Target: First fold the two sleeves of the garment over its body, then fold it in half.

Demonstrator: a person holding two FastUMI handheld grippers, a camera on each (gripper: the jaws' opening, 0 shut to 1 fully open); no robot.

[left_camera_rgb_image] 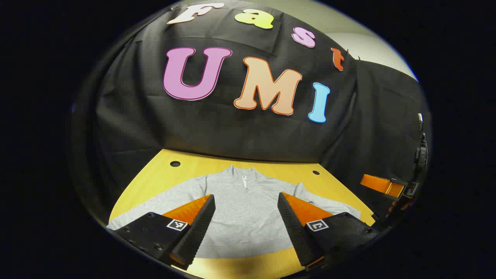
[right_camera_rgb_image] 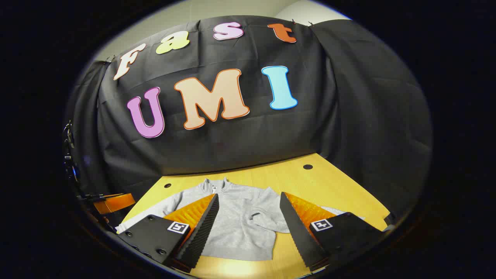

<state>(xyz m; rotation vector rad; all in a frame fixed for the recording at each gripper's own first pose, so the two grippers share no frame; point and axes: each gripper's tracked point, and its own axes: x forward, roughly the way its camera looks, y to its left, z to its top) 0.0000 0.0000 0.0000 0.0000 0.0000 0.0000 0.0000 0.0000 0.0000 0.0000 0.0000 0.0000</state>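
Note:
A grey zip-neck sweatshirt [left_camera_rgb_image: 246,217] lies flat on the yellow table [left_camera_rgb_image: 155,170], collar toward the booth wall. One sleeve [left_camera_rgb_image: 155,205] spreads out to the left and the other [left_camera_rgb_image: 333,207] to the right. My left gripper [left_camera_rgb_image: 245,197] hovers open over the chest, holding nothing. In the right gripper view the sweatshirt [right_camera_rgb_image: 240,224] shows a bunched fold [right_camera_rgb_image: 263,219] near its right side. There my right gripper [right_camera_rgb_image: 248,196] stands open above it, holding nothing.
The black cloth wall closes the table's far side. Round holes [left_camera_rgb_image: 175,163] [right_camera_rgb_image: 307,167] sit in the tabletop near the back. The right gripper [left_camera_rgb_image: 383,186] shows at the right edge of the left gripper view. The left gripper [right_camera_rgb_image: 114,203] shows at the left edge of the right gripper view.

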